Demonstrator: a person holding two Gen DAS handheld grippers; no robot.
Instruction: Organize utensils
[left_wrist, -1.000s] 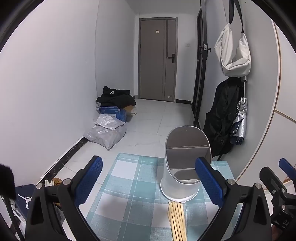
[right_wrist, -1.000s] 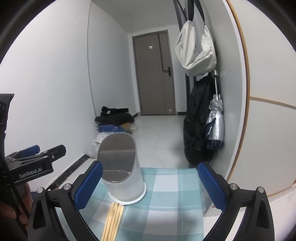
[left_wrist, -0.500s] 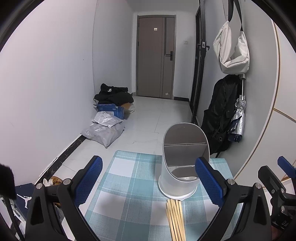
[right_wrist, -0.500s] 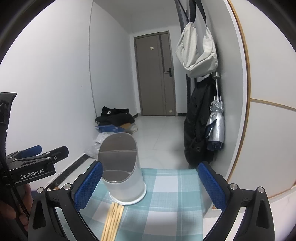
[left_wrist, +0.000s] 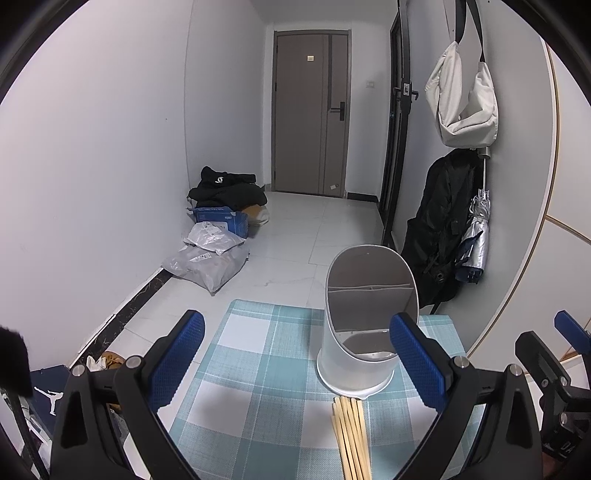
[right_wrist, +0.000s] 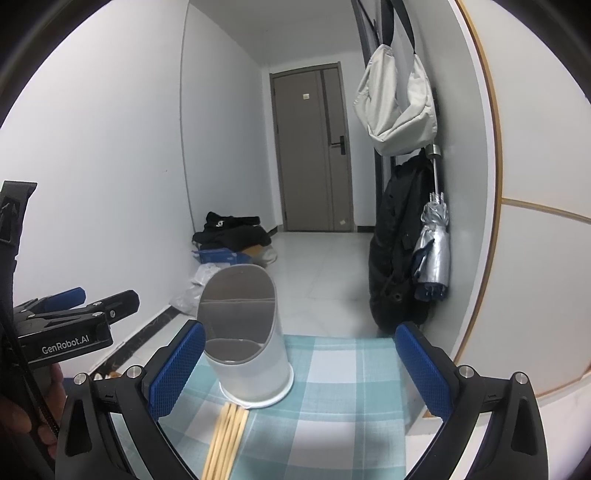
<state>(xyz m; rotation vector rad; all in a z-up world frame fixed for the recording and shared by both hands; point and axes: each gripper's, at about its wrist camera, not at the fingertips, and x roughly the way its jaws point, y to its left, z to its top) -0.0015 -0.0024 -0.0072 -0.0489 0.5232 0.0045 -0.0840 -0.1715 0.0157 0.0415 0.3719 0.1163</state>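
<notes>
Two hand-held grippers hover spread wide and empty over a teal-and-white checked cloth (left_wrist: 258, 369): the left gripper (left_wrist: 295, 354) fills the lower part of its frame, the right gripper (right_wrist: 299, 358) likewise. A bundle of pale wooden chopsticks (left_wrist: 351, 435) lies flat at bottom centre, tips touching the base of a white slant-topped plastic holder with a grey divided interior (left_wrist: 365, 317). Its low front lip faces the sticks, probably so they slide in easily; nothing is gripped yet

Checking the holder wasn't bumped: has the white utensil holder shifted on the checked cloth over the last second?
No. The white utensil holder sits on the same squares of the checked cloth, with the chopsticks at its base as before.
</notes>
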